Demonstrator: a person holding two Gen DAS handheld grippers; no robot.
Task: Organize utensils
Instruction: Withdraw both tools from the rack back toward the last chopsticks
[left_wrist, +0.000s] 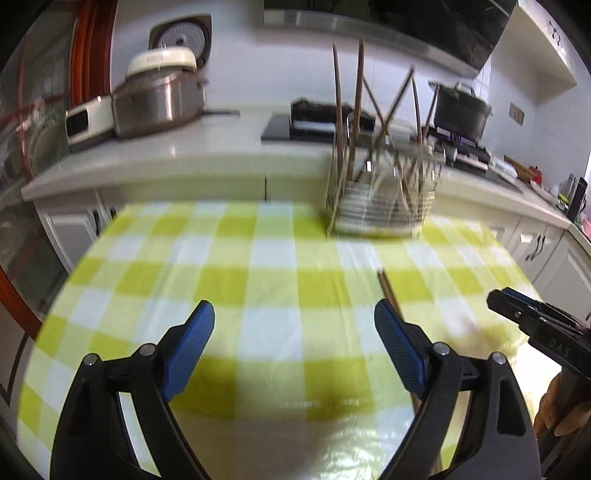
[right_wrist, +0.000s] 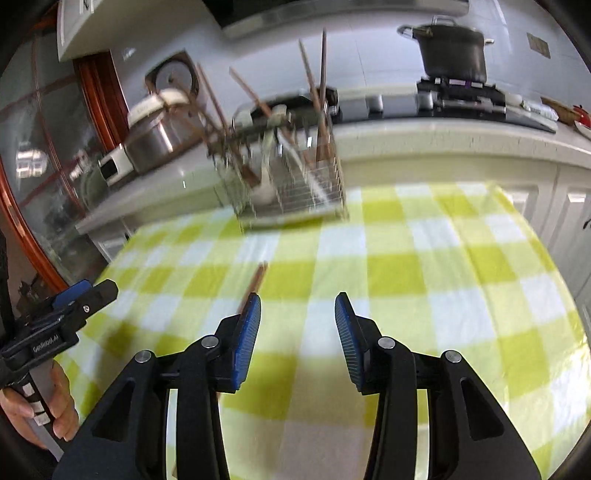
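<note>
In the left wrist view, the left gripper (left_wrist: 294, 328) hangs over the surface (left_wrist: 258, 266), which is covered in a green and white check cloth; its jaws are spread wide with nothing between them. A brown chopstick (left_wrist: 388, 291) lies on the cloth, its near part hidden behind the right-hand blue pad. At the far edge of the surface stands a wire rack (left_wrist: 380, 192) holding several long brown chopsticks that lean at different angles; the blur hides what else is inside. The right gripper (left_wrist: 535, 317) enters from the right edge, held by a hand (left_wrist: 561, 410). Behind, on the counter (left_wrist: 184, 155), sit a rice cooker (left_wrist: 155, 99) and a black pot (left_wrist: 461, 110) on the stove. In the right wrist view, the right gripper (right_wrist: 297, 332) has its jaws partly parted and released, gripping nothing. The chopstick (right_wrist: 256, 280) lies on the cloth just beyond the left-hand pad. The rack (right_wrist: 288, 177) stands at the far edge, chopsticks upright and slanting in it, with something white, too blurred to identify, low in its left part. The left gripper (right_wrist: 74, 299) shows at the left edge.
</note>
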